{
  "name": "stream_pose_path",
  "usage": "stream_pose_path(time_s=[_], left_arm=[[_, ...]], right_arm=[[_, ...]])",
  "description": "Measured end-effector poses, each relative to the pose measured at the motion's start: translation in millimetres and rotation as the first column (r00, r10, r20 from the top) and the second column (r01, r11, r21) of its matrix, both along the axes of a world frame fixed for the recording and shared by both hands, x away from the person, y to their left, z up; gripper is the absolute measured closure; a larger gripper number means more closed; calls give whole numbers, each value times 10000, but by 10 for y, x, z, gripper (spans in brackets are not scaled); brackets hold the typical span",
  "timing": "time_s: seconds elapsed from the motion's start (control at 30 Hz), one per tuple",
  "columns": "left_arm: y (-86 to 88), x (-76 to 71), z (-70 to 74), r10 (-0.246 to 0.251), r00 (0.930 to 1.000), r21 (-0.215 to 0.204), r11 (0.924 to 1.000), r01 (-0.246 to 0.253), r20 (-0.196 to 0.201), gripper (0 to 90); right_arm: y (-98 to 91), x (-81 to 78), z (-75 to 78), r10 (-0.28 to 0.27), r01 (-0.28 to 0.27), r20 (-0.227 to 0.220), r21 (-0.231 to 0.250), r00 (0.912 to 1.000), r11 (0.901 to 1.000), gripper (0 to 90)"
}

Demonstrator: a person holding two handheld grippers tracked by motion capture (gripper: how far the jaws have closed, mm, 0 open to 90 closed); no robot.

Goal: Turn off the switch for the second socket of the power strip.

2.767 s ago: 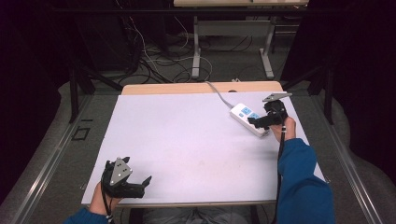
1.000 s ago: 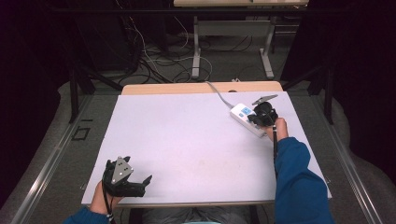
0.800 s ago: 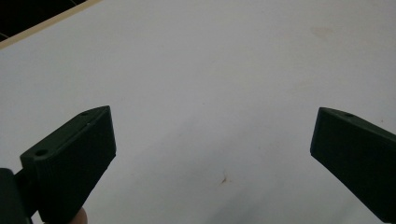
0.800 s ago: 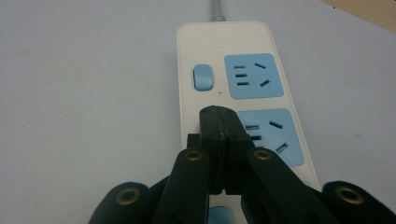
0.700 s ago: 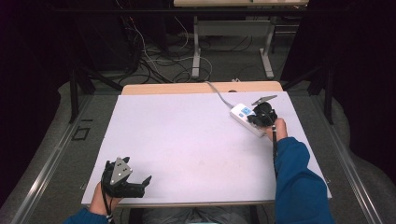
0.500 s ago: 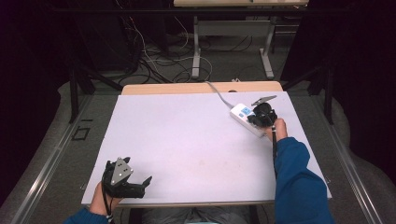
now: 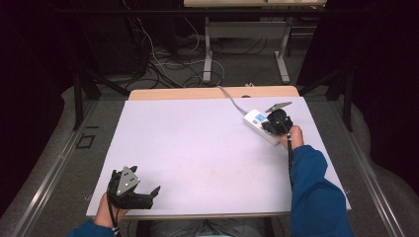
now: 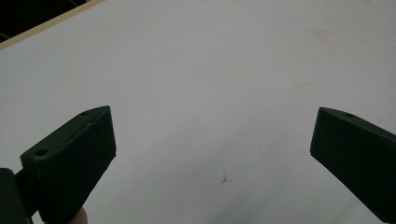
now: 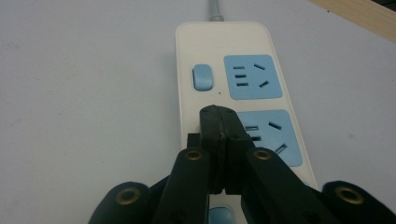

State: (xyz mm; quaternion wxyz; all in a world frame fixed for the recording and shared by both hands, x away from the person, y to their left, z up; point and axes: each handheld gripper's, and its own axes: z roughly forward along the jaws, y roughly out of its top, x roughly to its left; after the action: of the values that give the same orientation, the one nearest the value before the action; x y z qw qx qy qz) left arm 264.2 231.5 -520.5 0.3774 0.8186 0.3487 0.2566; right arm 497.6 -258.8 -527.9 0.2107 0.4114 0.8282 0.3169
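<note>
The white rigid-plastic power strip with blue socket faces and blue rocker switches (image 9: pixel 240 107) lies flat near the far right corner of the pale grey matte table (image 7: pixel 197 148), turned at an angle, with its grey cable (image 7: pixel 232 101) running off the far edge toward the floor. The right gripper (image 9: pixel 219 114) stands over the strip with its jaws pressed together, nothing between them, the joined tips just above the white casing beside the second socket and short of the small blue switch (image 9: pixel 202 77); whether the tips actually touch the plastic I cannot tell. The left gripper (image 7: pixel 148 195) rests at the near left edge of the table, jaws spread wide over bare surface, well apart from the strip. As a judgement, the strip should be light, stiff and smooth, so a push on a switch is likely to make it skate across the sleek tabletop, with the cable tugging it round. The closed tips suit pressing the rocker, which needs a firm, square push on its raised end. To lift or steady the body, the long side walls look like the best hold, gripped across the narrow width near the middle, away from the switches; the glossy shell may slip, so the pads should sit squarely on both sides
</note>
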Motion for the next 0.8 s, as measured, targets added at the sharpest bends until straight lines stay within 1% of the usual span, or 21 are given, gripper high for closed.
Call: stream_pose_path(time_s=[0.07,0.2,0.27,0.33,0.37,0.43,0.47,0.5,0.57,0.63,0.67,0.8], left_arm=[[-5,-6,-2,17,10000,15,10000,-17,61,2],[4,2,-2,28,10000,-20,10000,-28,-11,2],[4,3,1,-3,10000,78,10000,3,55,2],[6,3,1,17,10000,94,10000,-17,59,2],[3,1,-3,51,10000,26,10000,-51,14,2],[3,8,-2,41,10000,116,9999,-42,72,3],[-2,8,-6,59,10000,91,9999,-60,74,3],[-4,6,-5,39,10000,75,10000,-39,-15,3],[-6,10,-10,61,10000,56,10000,-61,10,3],[-5,12,-8,57,10000,67,10000,-56,-38,3],[-4,12,-8,55,10000,68,10000,-55,-36,3],[-1,12,-8,60,10000,62,10000,-60,-30,3]], right_arm=[[1,-5,-1,-36,36,-5,18,10000,10000,900],[-3,0,-3,9,-9,13,20,10000,10000,900],[0,-2,-3,-8,8,7,16,10000,10000,900],[0,-3,0,2,-2,34,-37,10000,10000,900],[1,-3,-1,23,-23,41,-39,10000,10000,900],[3,-2,0,45,-45,35,-55,10000,10000,900],[0,-2,-1,25,-25,35,-40,10000,10000,900],[-4,-1,-2,50,-50,-2,0,10000,10000,900],[-5,-1,-3,27,-27,-4,13,10000,10000,900],[6,-4,0,41,-40,22,-82,10000,10000,900],[19,-7,-1,-102,102,29,-129,9999,9999,900],[18,-7,-7,-115,115,41,-73,9999,9999,900]])
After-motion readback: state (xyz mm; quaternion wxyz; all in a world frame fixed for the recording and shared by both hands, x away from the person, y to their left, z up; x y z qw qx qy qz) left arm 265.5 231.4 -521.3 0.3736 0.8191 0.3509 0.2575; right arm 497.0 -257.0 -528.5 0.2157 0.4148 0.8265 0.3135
